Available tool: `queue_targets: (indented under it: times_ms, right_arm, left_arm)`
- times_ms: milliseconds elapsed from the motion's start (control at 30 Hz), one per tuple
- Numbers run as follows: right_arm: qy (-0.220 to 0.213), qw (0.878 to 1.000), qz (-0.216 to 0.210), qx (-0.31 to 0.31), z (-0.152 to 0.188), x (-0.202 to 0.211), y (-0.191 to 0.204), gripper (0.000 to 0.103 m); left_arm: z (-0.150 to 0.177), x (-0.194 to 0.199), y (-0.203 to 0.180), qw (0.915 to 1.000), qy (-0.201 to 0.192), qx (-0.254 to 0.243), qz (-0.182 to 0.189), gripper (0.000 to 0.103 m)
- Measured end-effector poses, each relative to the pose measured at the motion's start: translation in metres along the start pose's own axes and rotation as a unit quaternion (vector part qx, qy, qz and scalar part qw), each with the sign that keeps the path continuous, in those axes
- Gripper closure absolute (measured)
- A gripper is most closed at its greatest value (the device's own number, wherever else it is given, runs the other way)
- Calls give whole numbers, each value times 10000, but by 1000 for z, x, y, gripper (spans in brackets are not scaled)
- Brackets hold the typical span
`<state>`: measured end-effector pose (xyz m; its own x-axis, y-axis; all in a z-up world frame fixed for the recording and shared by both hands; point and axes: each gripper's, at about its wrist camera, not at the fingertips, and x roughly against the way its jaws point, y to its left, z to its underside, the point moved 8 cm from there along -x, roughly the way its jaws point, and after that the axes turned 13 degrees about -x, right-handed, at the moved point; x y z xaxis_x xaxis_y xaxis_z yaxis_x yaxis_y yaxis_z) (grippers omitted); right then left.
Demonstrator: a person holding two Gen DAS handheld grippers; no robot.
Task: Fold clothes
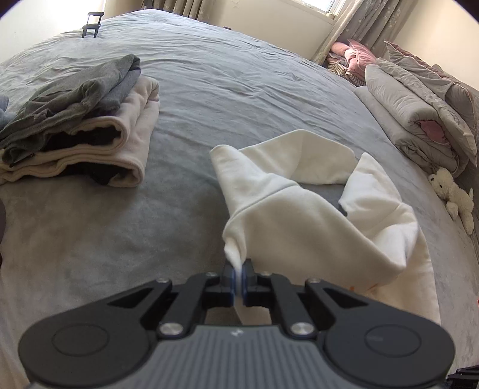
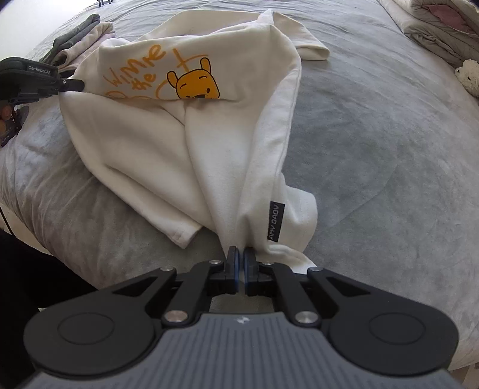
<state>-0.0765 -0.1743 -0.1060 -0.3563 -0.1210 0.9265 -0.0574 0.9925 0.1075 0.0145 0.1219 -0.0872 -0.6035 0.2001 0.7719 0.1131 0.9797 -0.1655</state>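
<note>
A white T-shirt with an orange bear print lies crumpled on the grey bed cover. In the right wrist view my right gripper is shut on a bunched edge of the shirt near a black label. My left gripper shows at the far left of that view, pinching the shirt's other side. In the left wrist view my left gripper is shut on a fold of the white T-shirt, which trails away to the right across the bed.
A pile of folded clothes, grey on beige, sits at the left of the bed. Rolled grey bedding and a white plush toy lie along the right edge. A suitcase handle stands beyond the far edge.
</note>
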Motion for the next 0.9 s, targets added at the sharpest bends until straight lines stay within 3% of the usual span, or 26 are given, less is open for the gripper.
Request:
queue_targets:
  times_ms: [167,300,400,433,500,533,567,633,900]
  right_arm:
    - [98,9999,-49,-115,1,-15,-6,99]
    - [124,9998,-71,-139,-2,-17,-5,98]
    - [111,9996,-165,-220,-6,-12,-6,92]
    - [102,9993,-221,-288,-8,-9,-7,90]
    - [98,9985,-324,-431,-14,-5,-11,84]
    - [91,9978,-405,-517,-15,1,-11,74]
    - [51,9973,-465,-568,-18,6,-12,59]
    - [-84,9967,-513,-616,-27,14,-13,51]
    - [-641,9954,-427,-568,-86,22,-13,46]
  left_arm:
    - [29,-20,5,9983,565,43,124,98]
    - [29,-21,3,9981,596,-60,139,98]
    - [24,-17,2,9976,642,-108,233,96]
    - [21,-14,2,9974,650,-145,270,93]
    - [14,-5,1,9975,580,-238,321,74]
    - [10,-1,1,9979,489,-278,331,61]
    - [5,4,0,9981,397,-318,341,57]
    - [-3,12,-2,9984,234,-379,360,54]
    - [-31,-7,4,9995,185,-90,248,53]
